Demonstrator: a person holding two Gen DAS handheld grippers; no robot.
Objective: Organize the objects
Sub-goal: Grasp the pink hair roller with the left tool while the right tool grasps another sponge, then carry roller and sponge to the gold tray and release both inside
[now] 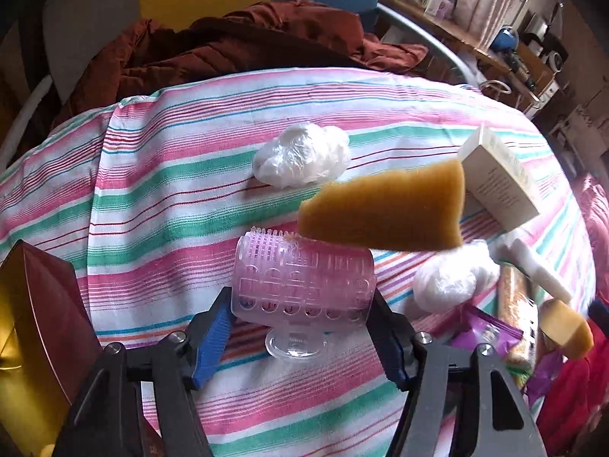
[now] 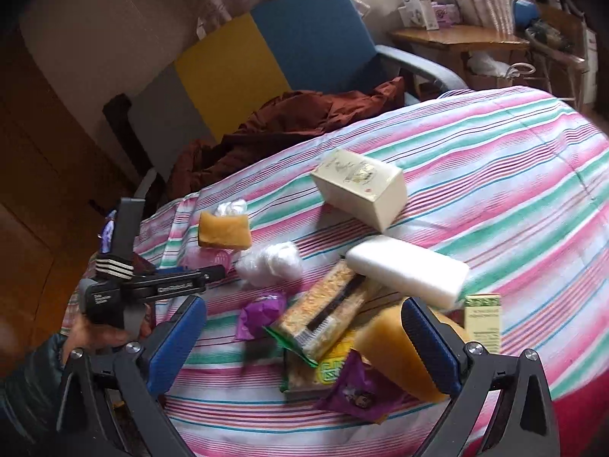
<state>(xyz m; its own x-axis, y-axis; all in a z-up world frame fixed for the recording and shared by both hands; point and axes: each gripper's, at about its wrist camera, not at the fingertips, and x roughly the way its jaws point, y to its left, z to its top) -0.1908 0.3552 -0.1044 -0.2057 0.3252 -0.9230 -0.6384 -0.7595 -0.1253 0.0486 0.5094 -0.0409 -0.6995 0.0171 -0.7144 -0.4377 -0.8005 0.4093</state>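
A pink see-through hair roller [image 1: 304, 282] lies on the striped bedcover [image 1: 171, 190]. My left gripper [image 1: 302, 304] is shut on it, one blue pad against each end. An orange sponge [image 1: 384, 209] sits just beyond the roller, and its lower edge overlaps the roller's top. In the right wrist view, the left gripper [image 2: 213, 272] reaches down over the roller [image 2: 213, 257] beside that sponge [image 2: 224, 230]. My right gripper [image 2: 304, 342] stands wide open above a heap of snack packets [image 2: 327, 312]. A second orange sponge [image 2: 396, 358] lies by its right finger, not gripped.
On the bedcover [image 2: 495, 190] are a cream box [image 2: 361, 186], a white foam block [image 2: 407, 270], two plastic-wrapped white bundles [image 2: 270, 262] [image 1: 300, 160], purple wrappers [image 2: 262, 312] and a small green box [image 2: 482, 320]. A rust-red jacket [image 1: 228, 49] lies behind. A dark red box [image 1: 45, 304] stands at left.
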